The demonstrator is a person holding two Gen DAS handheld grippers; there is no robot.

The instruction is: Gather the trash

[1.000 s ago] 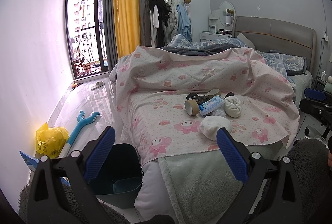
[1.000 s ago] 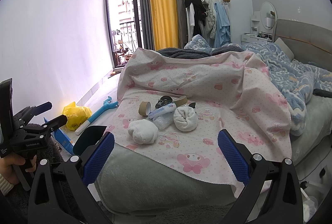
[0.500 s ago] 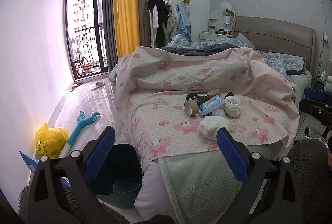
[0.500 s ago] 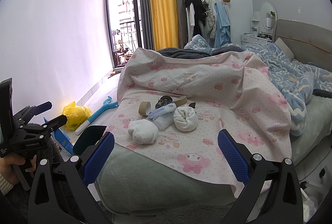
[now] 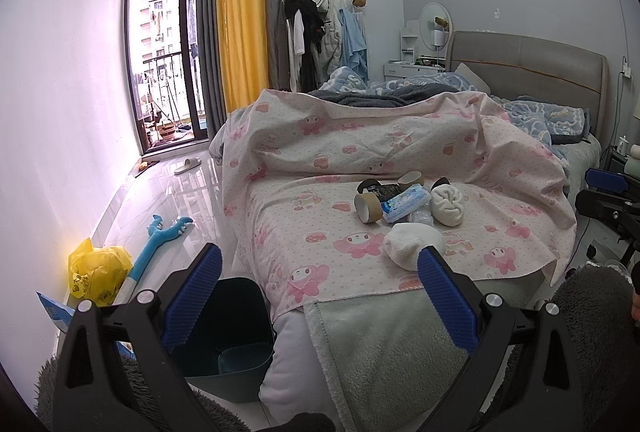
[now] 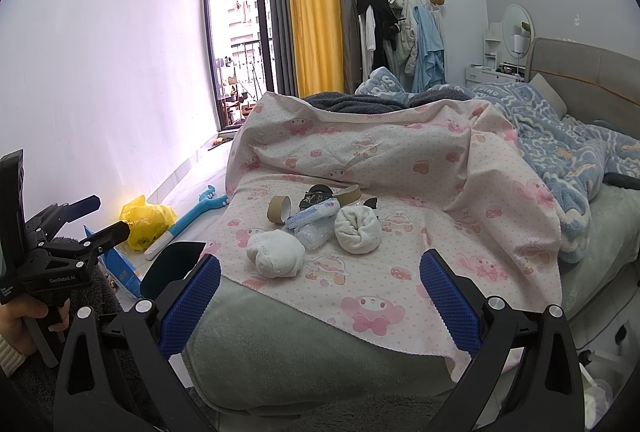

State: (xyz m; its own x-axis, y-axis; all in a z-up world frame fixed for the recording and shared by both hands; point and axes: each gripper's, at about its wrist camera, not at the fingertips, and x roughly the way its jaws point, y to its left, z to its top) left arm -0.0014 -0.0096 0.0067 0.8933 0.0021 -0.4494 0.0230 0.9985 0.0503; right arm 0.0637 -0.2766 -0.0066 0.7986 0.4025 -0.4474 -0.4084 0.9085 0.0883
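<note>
A small heap of trash lies on the pink patterned sheet [image 5: 320,232] at the foot of the bed: a brown tape roll [image 5: 367,207] [image 6: 279,209], a blue-white wrapper pack [image 5: 405,201] [image 6: 314,213], crumpled clear plastic [image 6: 314,235], a dark wrapper [image 6: 316,195], and two rolled white socks [image 5: 412,244] [image 5: 448,204] [image 6: 275,253] [image 6: 357,228]. A dark teal bin [image 5: 232,328] [image 6: 170,262] stands on the floor beside the bed. My left gripper [image 5: 318,294] is open, held short of the bed's corner. My right gripper [image 6: 320,302] is open too, hovering before the heap.
A yellow plastic bag [image 5: 98,268] [image 6: 146,218], a blue toy [image 5: 160,240] and a blue box [image 6: 120,270] lie on the floor by the left wall. A person's hand [image 6: 24,316] holds the left gripper. Blue bedding [image 6: 560,144] is piled at the right.
</note>
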